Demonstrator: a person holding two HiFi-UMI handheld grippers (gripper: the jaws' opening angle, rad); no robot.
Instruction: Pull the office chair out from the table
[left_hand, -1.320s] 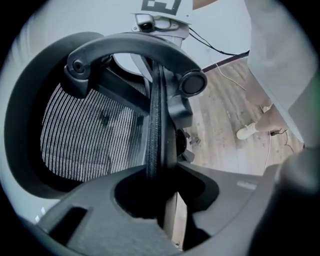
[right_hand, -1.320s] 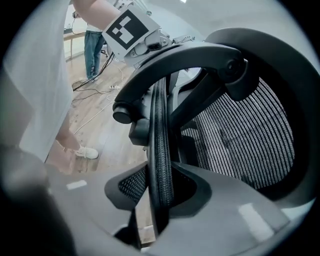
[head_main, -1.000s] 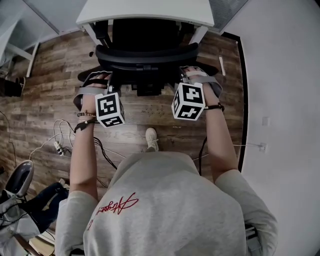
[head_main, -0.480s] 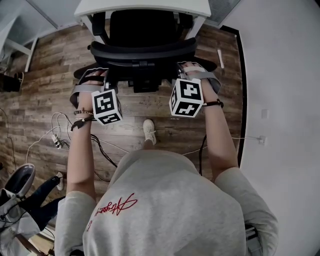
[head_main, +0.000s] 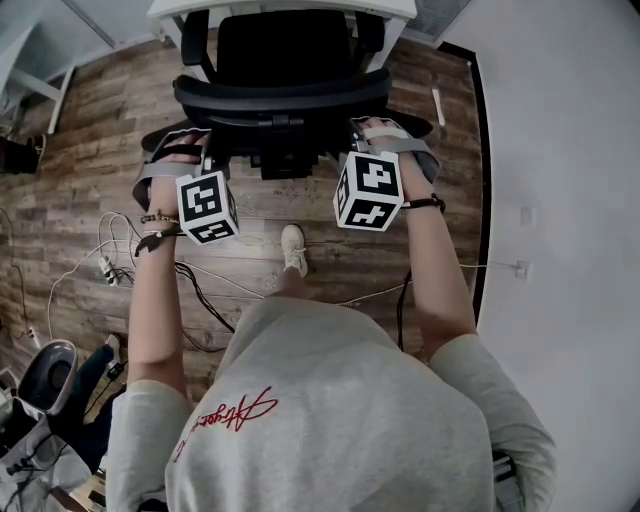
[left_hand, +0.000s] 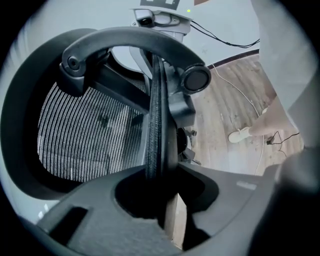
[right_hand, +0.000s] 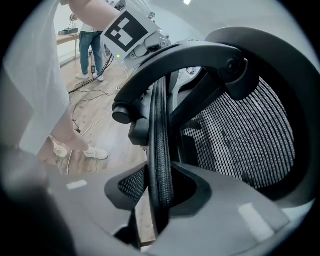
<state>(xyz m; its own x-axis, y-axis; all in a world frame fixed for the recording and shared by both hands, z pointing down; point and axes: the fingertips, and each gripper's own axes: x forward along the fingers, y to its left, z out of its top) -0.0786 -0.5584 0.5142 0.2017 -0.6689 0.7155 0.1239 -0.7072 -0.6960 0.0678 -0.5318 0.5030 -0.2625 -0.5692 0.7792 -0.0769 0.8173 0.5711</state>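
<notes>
The black mesh office chair (head_main: 280, 95) stands at the white table (head_main: 280, 8), its seat half out from under the top. My left gripper (head_main: 190, 150) is shut on the left edge of the backrest. In the left gripper view the jaws (left_hand: 160, 185) pinch the mesh rim (left_hand: 156, 125) under the curved headrest bar (left_hand: 130, 40). My right gripper (head_main: 378, 138) is shut on the right edge of the backrest. In the right gripper view the rim (right_hand: 160, 130) runs down into that gripper (right_hand: 160, 192).
Cables (head_main: 190, 285) and a power strip (head_main: 103, 268) lie on the wooden floor at the left. A shoe (head_main: 292, 250) of the person holding the grippers is behind the chair. A white wall (head_main: 560, 200) runs along the right. Another person (right_hand: 92, 45) stands further off.
The chair has rolled out from under the table with both grippers still on its backrest. More of the seat shows, and the table has slipped toward the picture's top edge.
</notes>
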